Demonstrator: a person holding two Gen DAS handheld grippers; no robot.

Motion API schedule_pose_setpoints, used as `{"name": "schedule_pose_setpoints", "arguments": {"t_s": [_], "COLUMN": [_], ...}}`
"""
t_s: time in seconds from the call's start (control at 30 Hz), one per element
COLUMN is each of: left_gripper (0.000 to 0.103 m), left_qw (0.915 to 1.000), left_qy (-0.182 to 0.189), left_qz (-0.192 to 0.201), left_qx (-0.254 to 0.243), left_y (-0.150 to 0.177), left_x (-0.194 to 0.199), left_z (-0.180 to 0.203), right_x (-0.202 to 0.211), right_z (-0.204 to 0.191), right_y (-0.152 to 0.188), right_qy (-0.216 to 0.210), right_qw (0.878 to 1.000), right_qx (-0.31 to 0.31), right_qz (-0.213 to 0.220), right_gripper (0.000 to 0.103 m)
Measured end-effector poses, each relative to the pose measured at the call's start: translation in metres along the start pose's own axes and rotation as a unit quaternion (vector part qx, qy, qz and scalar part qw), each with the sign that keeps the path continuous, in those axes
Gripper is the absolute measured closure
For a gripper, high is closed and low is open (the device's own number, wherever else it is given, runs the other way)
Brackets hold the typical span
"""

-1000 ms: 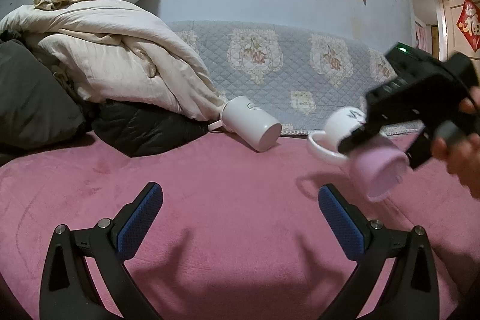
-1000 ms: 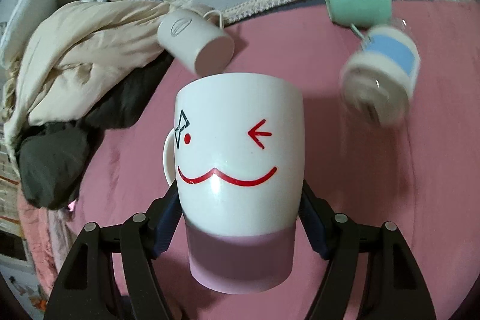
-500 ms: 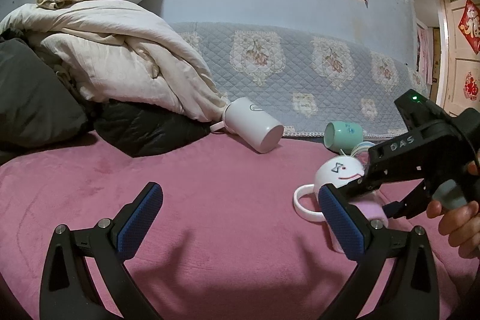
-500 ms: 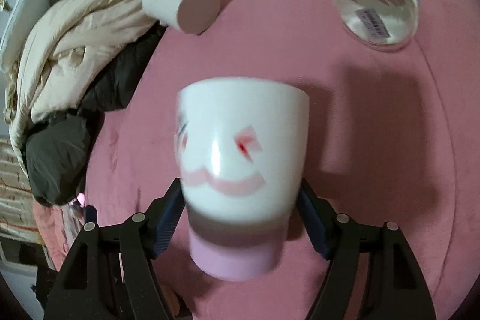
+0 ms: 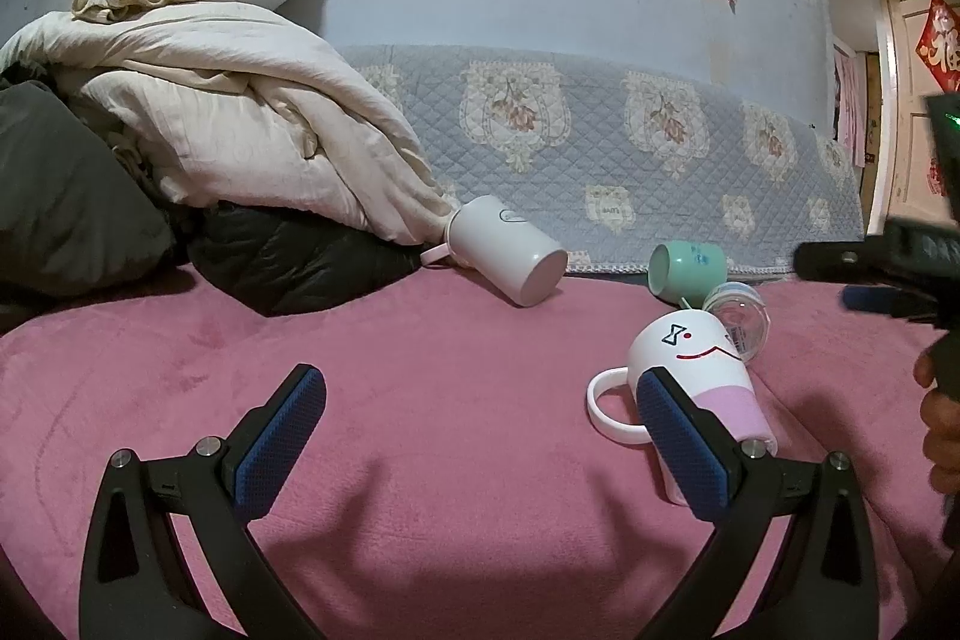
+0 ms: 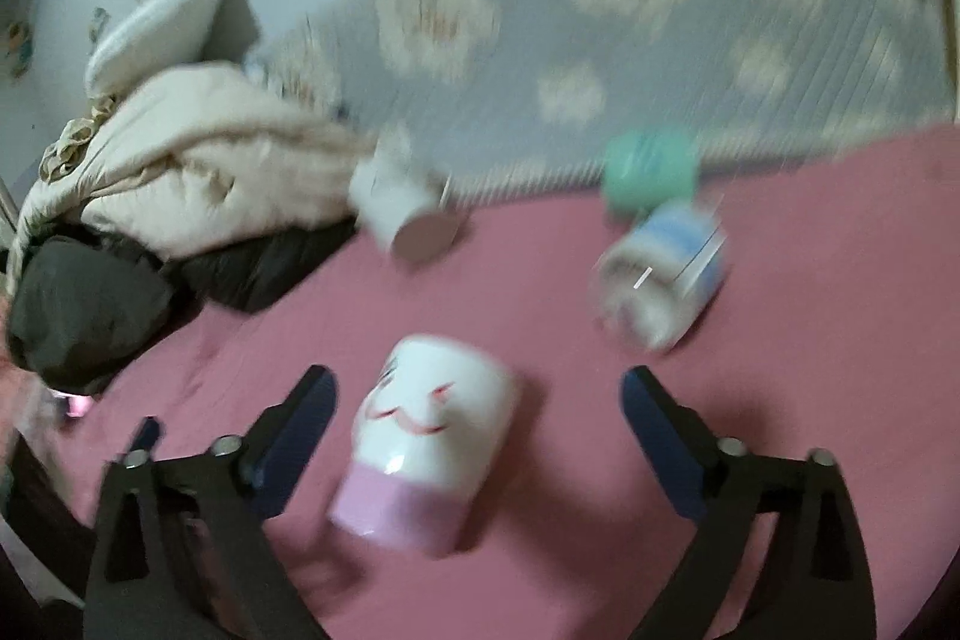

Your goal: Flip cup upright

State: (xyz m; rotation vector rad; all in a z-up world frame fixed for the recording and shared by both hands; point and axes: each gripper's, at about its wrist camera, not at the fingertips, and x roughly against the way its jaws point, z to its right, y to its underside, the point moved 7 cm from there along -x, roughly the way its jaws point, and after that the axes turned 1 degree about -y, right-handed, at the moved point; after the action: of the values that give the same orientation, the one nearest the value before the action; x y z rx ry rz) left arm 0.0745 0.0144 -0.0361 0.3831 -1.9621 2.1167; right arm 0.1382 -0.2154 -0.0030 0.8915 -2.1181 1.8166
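A pink blanket (image 5: 420, 400) is covering the bed. The smiley mug (image 6: 420, 436) is standing on it between the spread fingers of the right gripper (image 6: 477, 400) (nothing grasped), axis leaning slightly. The left gripper (image 5: 480, 436) is gaping empty beside the mug.

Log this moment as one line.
right gripper: open, off mug | mug: standing on pink blanket, pink band down | left gripper: open, empty | white cup, green cup: on sides
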Motion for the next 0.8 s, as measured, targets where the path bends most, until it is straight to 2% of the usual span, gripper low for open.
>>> {"name": "schedule_pose_setpoints", "arguments": {"t_s": [0.1,0.17,0.23,0.3,0.43,0.6,0.73,0.8], "left_gripper": [0.0,0.0,0.0,0.0,0.0,0.0,0.0,0.0], "left_qw": [1.0,1.0,1.0,1.0,1.0,0.9998,0.9988,0.9975], "left_qy": [0.0,-0.001,-0.001,-0.002,-0.003,-0.01,0.009,-0.015], "left_qz": [0.0,-0.001,0.0,0.0,0.0,0.002,0.012,0.013], "left_qx": [-0.001,-0.002,-0.004,-0.007,-0.008,-0.018,-0.046,-0.068], "left_y": [-0.001,-0.001,-0.001,-0.002,-0.002,-0.004,-0.009,-0.012], "left_x": [0.0,0.0,0.001,0.001,0.001,0.003,0.012,0.013], "left_z": [0.0,0.0,0.001,0.001,0.002,0.005,0.018,0.024], "right_x": [0.019,0.025,0.033,0.039,0.043,0.042,0.041,0.037], "right_z": [0.01,0.017,0.026,0.035,0.046,0.048,0.052,0.055], "right_y": [0.003,0.007,0.013,0.019,0.037,0.043,0.048,0.05], "right_qy": [0.02,0.039,0.084,0.106,0.094,0.087,0.08,0.074], "right_qw": [0.997,0.995,0.989,0.985,0.983,0.983,0.983,0.984], "right_qx": [0.027,0.04,0.049,0.044,0.017,0.015,0.002,-0.008], "right_qz": [0.067,0.085,0.111,0.132,0.156,0.158,0.167,0.162], "right_gripper": [0.0,0.0,0.0,0.0,0.0,0.0,0.0,0.0]}}
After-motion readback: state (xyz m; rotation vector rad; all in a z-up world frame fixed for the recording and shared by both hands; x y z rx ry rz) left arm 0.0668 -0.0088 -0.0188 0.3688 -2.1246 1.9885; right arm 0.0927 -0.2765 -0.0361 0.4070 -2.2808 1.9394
